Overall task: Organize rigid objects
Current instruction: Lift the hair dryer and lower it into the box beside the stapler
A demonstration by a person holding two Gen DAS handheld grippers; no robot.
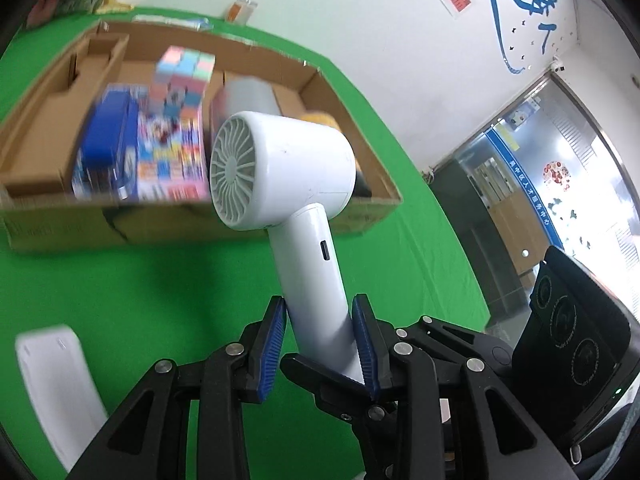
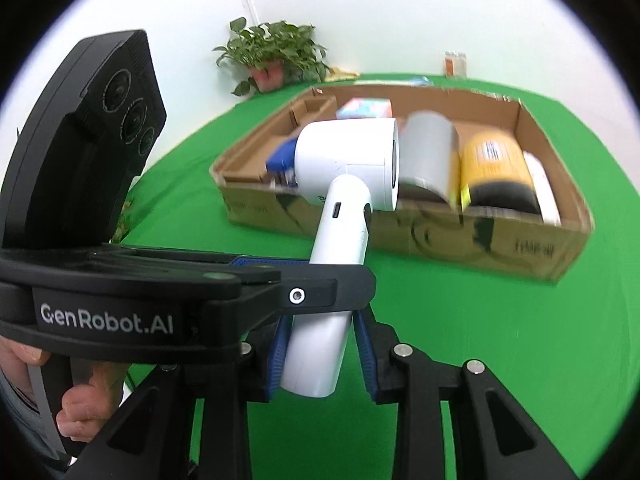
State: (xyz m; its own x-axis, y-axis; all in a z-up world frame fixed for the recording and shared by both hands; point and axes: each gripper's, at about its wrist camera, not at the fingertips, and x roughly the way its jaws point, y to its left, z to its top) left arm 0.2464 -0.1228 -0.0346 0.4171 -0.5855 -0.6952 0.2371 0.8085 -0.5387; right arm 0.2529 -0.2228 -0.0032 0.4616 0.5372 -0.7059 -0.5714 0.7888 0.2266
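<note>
One white hair dryer [image 2: 347, 160], one cardboard box [image 2: 440, 236], one yellow can [image 2: 496, 168], one grey roll [image 2: 430, 156], one potted plant [image 2: 272, 56].

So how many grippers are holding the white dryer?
2. The left gripper clamps the dryer partway up its handle. The right gripper clamps the handle near its bottom end, just below the left one.

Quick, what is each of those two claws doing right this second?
Left gripper: shut on the white hair dryer, gripping its handle.
Right gripper: shut on the same handle, lower down.
</note>
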